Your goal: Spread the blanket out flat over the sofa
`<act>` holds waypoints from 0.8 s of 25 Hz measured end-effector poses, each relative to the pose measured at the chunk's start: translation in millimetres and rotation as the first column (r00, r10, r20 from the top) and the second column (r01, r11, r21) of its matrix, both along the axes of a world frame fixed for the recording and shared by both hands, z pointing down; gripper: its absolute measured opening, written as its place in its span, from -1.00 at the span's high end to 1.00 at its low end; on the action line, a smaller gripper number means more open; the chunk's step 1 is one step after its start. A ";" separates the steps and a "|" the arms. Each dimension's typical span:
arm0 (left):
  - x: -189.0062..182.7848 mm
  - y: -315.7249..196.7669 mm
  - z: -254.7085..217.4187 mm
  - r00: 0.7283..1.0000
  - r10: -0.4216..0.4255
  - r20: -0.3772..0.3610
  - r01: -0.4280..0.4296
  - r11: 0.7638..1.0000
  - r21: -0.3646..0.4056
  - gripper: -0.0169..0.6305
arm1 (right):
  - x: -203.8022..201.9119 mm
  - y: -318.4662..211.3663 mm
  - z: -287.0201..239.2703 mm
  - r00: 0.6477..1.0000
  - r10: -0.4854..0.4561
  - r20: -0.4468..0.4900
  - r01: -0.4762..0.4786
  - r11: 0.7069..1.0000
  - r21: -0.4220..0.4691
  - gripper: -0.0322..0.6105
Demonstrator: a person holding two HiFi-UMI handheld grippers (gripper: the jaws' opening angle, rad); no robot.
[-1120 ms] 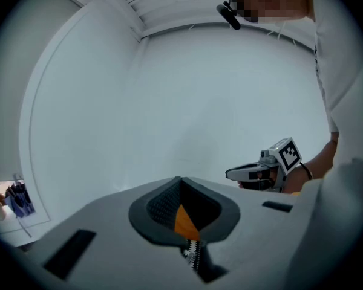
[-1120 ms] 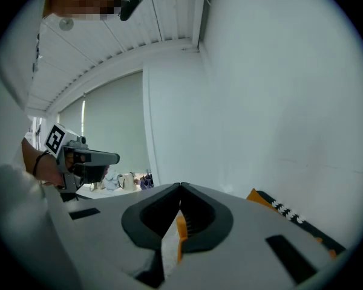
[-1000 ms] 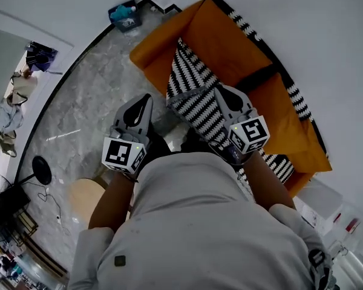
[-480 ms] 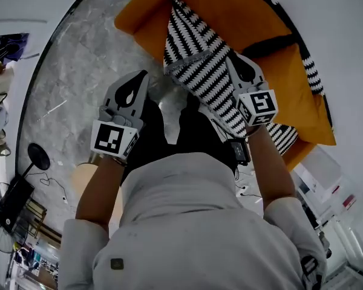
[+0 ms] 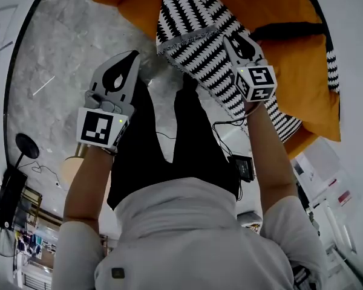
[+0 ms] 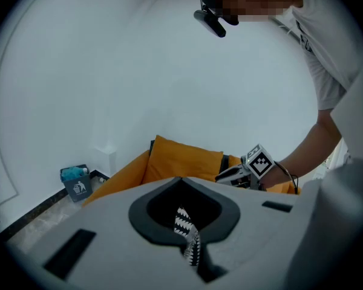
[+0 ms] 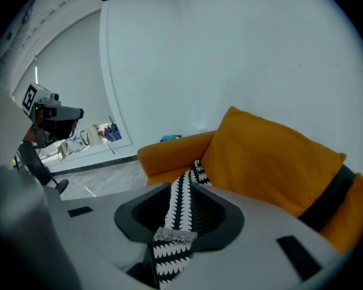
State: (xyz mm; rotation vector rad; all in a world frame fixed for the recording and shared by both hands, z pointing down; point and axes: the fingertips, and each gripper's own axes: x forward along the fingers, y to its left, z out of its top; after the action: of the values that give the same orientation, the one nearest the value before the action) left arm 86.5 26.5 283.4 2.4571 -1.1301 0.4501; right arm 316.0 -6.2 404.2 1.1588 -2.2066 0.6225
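Note:
A black-and-white zigzag blanket (image 5: 193, 17) lies in a band across the orange sofa (image 5: 296, 71), and its fringed edge hangs off the seat front. My left gripper (image 5: 133, 54) is over the floor by the blanket's left corner. In the left gripper view it is shut on a thin strip of blanket (image 6: 183, 222). My right gripper (image 5: 233, 38) is over the blanket at the seat front. Its jaws are opening, and the fringed blanket edge (image 7: 172, 234) still lies between them.
A person's black-trousered legs (image 5: 163, 138) stand on the grey marble floor in front of the sofa. A small black box with a cable (image 5: 242, 168) lies on the floor. A round wooden stool (image 5: 69, 168) is at the left. A bin (image 6: 77, 183) stands by the wall.
Both grippers have moved forward toward the sofa, the right one farther over the seat with the blanket edge. The view has tipped down, so the legs now show.

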 end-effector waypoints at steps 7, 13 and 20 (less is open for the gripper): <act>5.3 -13.5 92.2 0.999 0.006 0.036 -0.004 0.998 -0.060 0.92 | 19.0 -10.0 120.8 0.999 0.003 -0.048 -0.009 0.994 -0.112 0.50; 14.4 -16.5 158.5 0.999 -0.005 0.040 0.009 0.995 -0.100 0.92 | 37.4 -12.3 211.2 0.997 0.029 -0.066 -0.042 0.978 -0.205 0.50; 22.0 -15.5 203.3 0.997 0.012 0.075 -0.001 0.990 -0.138 0.92 | 55.0 -10.2 285.2 0.993 0.027 -0.115 -0.060 0.954 -0.293 0.50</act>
State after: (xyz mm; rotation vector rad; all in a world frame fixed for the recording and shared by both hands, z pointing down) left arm 108.6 11.1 486.7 2.3426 -1.0828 0.6066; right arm 371.0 -16.4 689.4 1.0596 -1.9206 0.8552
